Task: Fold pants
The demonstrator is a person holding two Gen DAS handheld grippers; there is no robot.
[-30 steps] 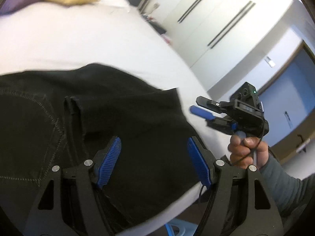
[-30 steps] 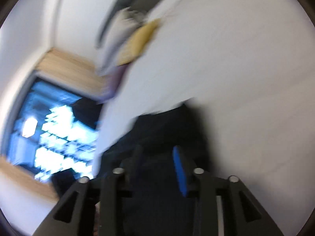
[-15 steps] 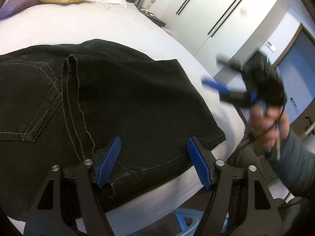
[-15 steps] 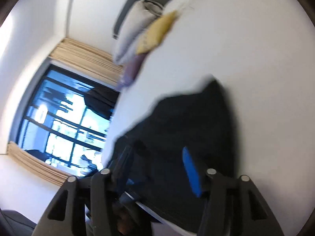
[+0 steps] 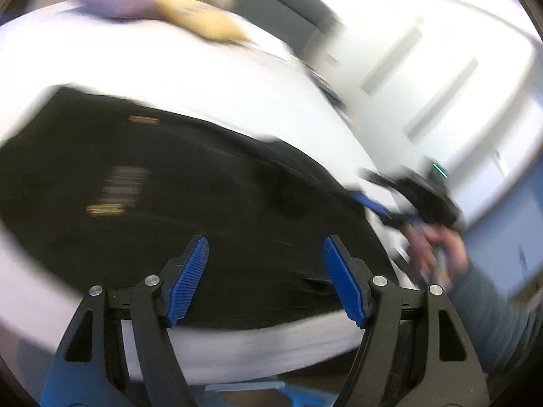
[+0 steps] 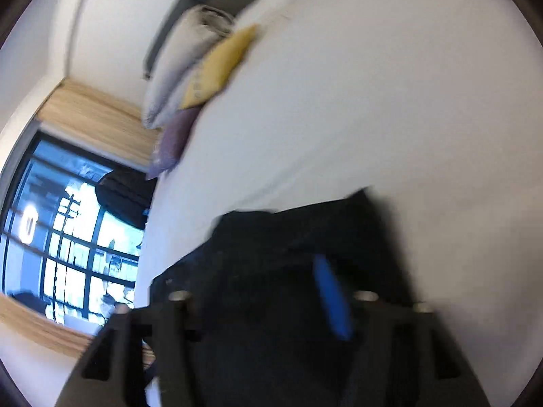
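White bed [image 5: 203,78] is carrying the black pants [image 5: 190,210], already folded over near its edge. I'm hovering my left tool [image 5: 264,278] spread and empty; my right tool [image 6: 271,291] has just been opening above the cloth, another fold probably remaining.

We are in a bedroom of a home: a wide bed [image 6: 390,101] with a plain white sheet fills most of both views, and at its head lie a grey pillow [image 6: 183,57], a yellow cushion [image 6: 220,64] and a purple cushion [image 6: 174,139] against a dark headboard [image 5: 288,10]. Beside the bed we see tall white wardrobe doors [image 5: 434,78] with long dark handles, and on the other side a large window [image 6: 68,237] with dark glazing bars and beige curtains [image 6: 98,118] along its edge. Black pants [image 5: 169,210] lie spread on the sheet, as laundry would at home.
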